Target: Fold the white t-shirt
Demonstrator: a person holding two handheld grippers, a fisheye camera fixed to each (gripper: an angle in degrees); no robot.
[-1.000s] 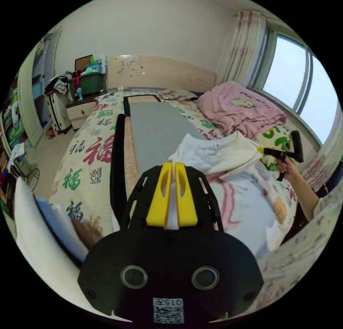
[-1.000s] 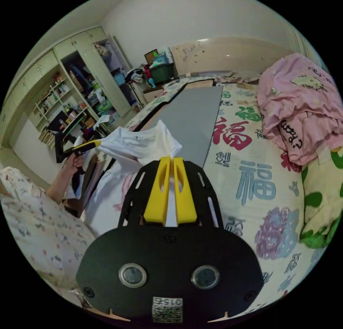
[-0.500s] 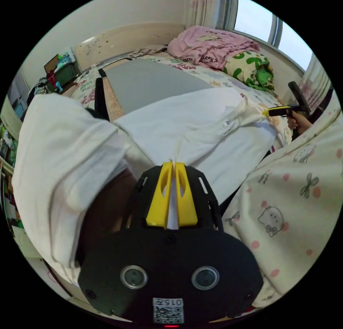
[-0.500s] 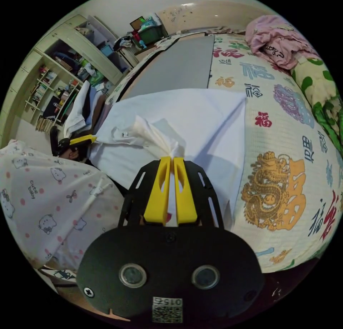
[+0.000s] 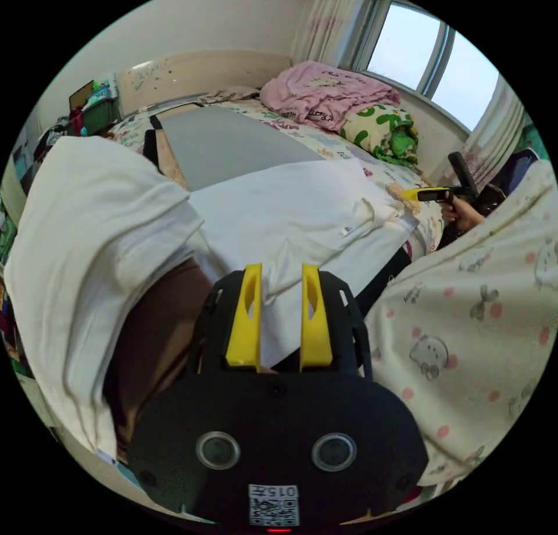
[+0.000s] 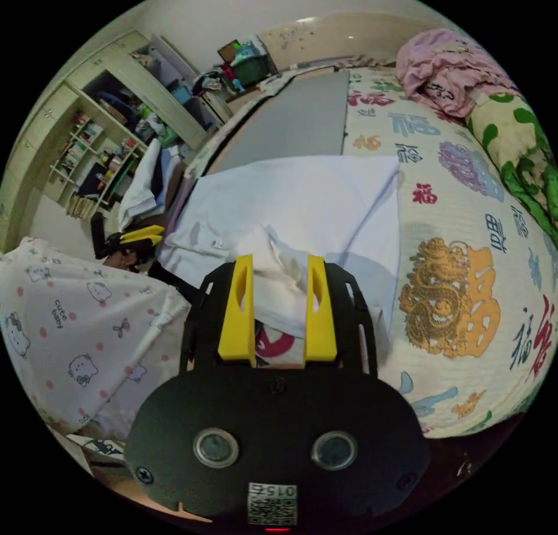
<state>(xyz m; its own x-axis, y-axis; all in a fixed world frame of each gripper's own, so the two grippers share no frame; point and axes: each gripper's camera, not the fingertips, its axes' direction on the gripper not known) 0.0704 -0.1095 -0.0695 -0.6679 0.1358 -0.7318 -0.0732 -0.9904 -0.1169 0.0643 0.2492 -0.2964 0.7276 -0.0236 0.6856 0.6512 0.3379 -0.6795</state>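
Observation:
The white t-shirt (image 5: 290,204) lies spread flat on the bed, collar end at the near edge. In the left gripper view my left gripper (image 5: 282,268) stands open over the shirt's near edge, jaws apart, with loose cloth between them. My right gripper (image 5: 419,194) shows at the right, held in a hand just past the shirt's shoulder. In the right gripper view the white t-shirt (image 6: 314,198) lies ahead and my right gripper (image 6: 279,259) is open, with a crumpled shoulder lying slack between the jaws. My left gripper (image 6: 141,234) is at the left, jaws apart.
A grey mat (image 5: 226,140) runs along the printed bedspread (image 6: 465,268) beyond the shirt. A pink blanket (image 5: 325,93) and a green-patterned bundle (image 5: 389,131) lie near the window. White cloth (image 5: 99,221) drapes over something at the left. Shelves (image 6: 87,157) stand beside the bed.
Both grippers drew the shirt down flat toward the bed's near edge. Both then opened and let go of its shoulders.

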